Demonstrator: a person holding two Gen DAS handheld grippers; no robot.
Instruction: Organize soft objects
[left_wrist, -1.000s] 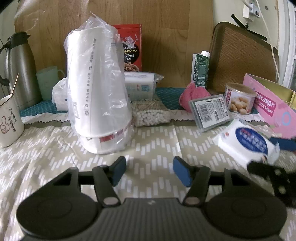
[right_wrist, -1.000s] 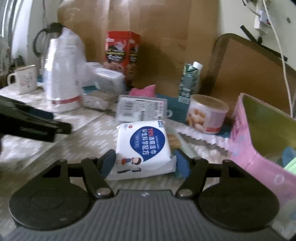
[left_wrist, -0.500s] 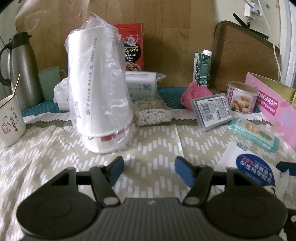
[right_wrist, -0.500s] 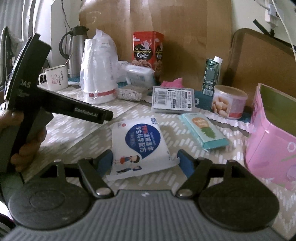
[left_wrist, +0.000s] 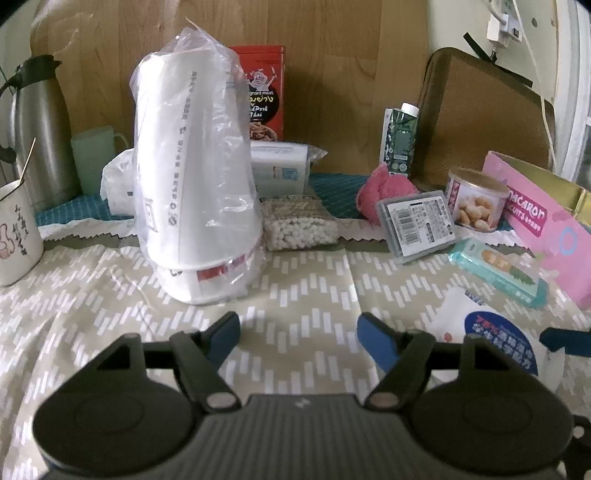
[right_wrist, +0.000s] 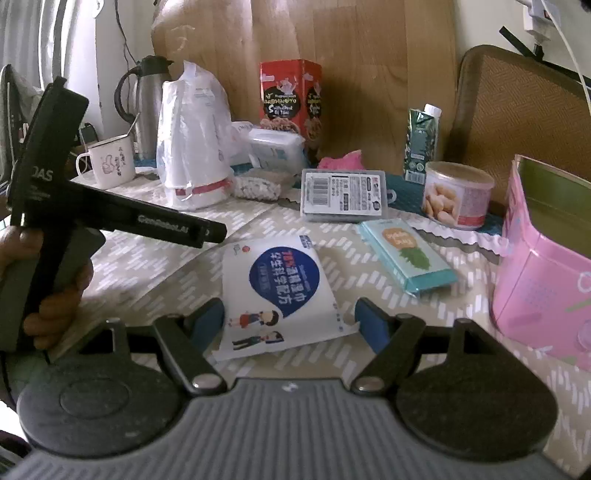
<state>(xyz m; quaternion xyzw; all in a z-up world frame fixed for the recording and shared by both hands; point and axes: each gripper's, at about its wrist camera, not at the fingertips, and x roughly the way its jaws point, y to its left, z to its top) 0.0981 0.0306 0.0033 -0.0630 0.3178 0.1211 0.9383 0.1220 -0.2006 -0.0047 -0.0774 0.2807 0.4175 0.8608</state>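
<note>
1. The table cloth (left_wrist: 314, 280) has white dashes on it and fills the near part of both views. There is a wide bare patch in front of the left gripper (left_wrist: 298, 332). Its near edge is hidden by the gripper bodies.
2. The brown wooden board (right_wrist: 369, 55) stands at the far side. Its top is cut off.
3. The pink box (right_wrist: 535, 280) sits at the right edge of the right view. Its right side is cut off, and I cannot see what is inside.
4. The stack of paper cups in a clear bag (left_wrist: 195, 177) stands upright, far and left of the left gripper. It hides part of the red snack box (left_wrist: 264, 92) behind it.
5. The white wipes pack (right_wrist: 275, 291) lies flat on the cloth, between the right gripper's (right_wrist: 290, 319) blue fingers. The jaws are wide and have just been opening. The pads do not press on the pack. Its near edge is hidden behind the gripper. In the left view the pack is at the near right, partly hidden.
6. The left gripper's jaws are wide and have just been opening, with only cloth between them.
7. A hand (right_wrist: 55, 295) holds the left gripper at the left edge of the right view, and is partly cut off.
8. The teal pack (right_wrist: 406, 254) lies just right of the wipes pack, with a strip of bare cloth between them.
9. The pink soft thing (left_wrist: 384, 186) sits far back. The grey case (left_wrist: 417, 221) hides part of it.
</note>
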